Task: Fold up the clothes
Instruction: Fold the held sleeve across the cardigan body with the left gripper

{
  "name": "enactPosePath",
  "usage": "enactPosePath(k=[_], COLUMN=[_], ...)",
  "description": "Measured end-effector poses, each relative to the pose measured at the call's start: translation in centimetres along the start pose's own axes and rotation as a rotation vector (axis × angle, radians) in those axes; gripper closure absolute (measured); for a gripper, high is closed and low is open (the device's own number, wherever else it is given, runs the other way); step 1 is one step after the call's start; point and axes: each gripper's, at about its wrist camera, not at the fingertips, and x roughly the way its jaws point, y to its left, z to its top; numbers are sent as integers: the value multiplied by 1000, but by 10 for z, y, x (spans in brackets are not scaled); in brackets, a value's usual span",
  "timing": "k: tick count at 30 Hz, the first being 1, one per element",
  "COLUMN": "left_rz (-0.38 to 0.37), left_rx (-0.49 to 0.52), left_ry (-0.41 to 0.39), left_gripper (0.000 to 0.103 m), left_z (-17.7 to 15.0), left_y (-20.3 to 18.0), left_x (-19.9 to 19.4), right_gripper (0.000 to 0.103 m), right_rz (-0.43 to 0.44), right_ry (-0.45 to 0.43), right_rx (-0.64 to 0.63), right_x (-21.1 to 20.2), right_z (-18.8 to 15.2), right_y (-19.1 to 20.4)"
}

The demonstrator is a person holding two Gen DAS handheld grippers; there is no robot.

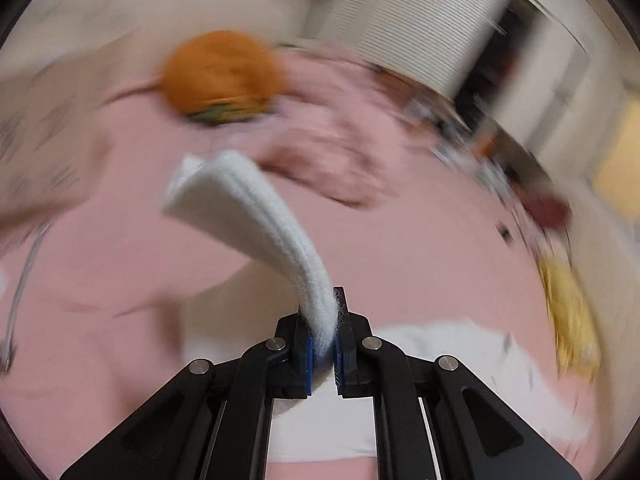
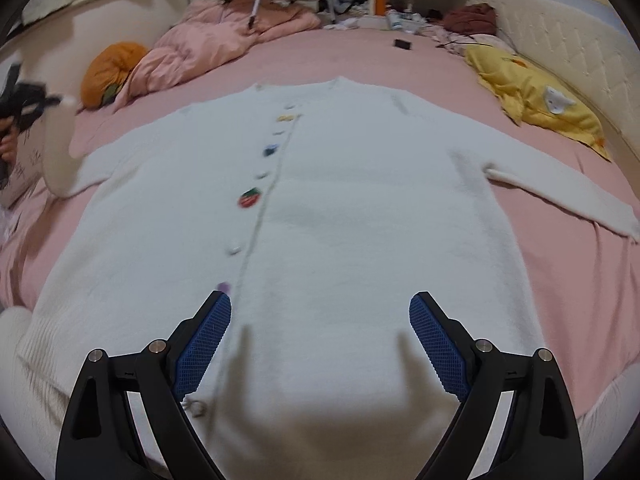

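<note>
A white fuzzy cardigan [image 2: 320, 208] lies flat, front up, on the pink bed [image 2: 560, 264], with coloured buttons down its middle. Its right sleeve [image 2: 560, 192] is stretched out to the right. My left gripper [image 1: 325, 344] is shut on the cuff of the left sleeve [image 1: 248, 208] and holds it lifted above the bed; that gripper [image 2: 24, 100] and the raised sleeve [image 2: 60, 152] also show at the far left of the right wrist view. My right gripper [image 2: 320, 344] is open and empty, hovering over the cardigan's lower hem. The left wrist view is motion-blurred.
A crumpled pink duvet [image 2: 208, 48] and an orange cushion [image 2: 108, 72] lie at the back left. A yellow cloth [image 2: 536, 96] lies at the right by the padded white headboard [image 2: 568, 52]. Clutter and a small black object [image 2: 402, 44] sit at the far edge.
</note>
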Motion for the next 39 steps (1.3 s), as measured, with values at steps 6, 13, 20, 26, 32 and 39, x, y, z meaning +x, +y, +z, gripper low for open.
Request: enactPosePath(k=[6,13,20,26,32,39], left_rz=[-80,-30,-19,-124,-198,-376], left_rx=[225,558,872,895,866,312], left_ry=[142,254,333,352,432,339], left_gripper=[94,94,94,94,69,22], left_z=[-36,-122,-233,-268,-272,-183], left_y=[-163,-335,-439,-460,-453,-327], left_x=[57,116,143,128,116,43], right_gripper=[12,12,12,12,12,12], right_rz=[17,166,201,215,203,150], right_ry=[-72,-52,-106,-100,-93,-67], right_rx=[18,177,345,475,453,446], right_x=[-5,4,-2,2,2,7], right_z=[0,0,6,6,5,4], right_y=[-27,-65,-107,-133,-128,-133])
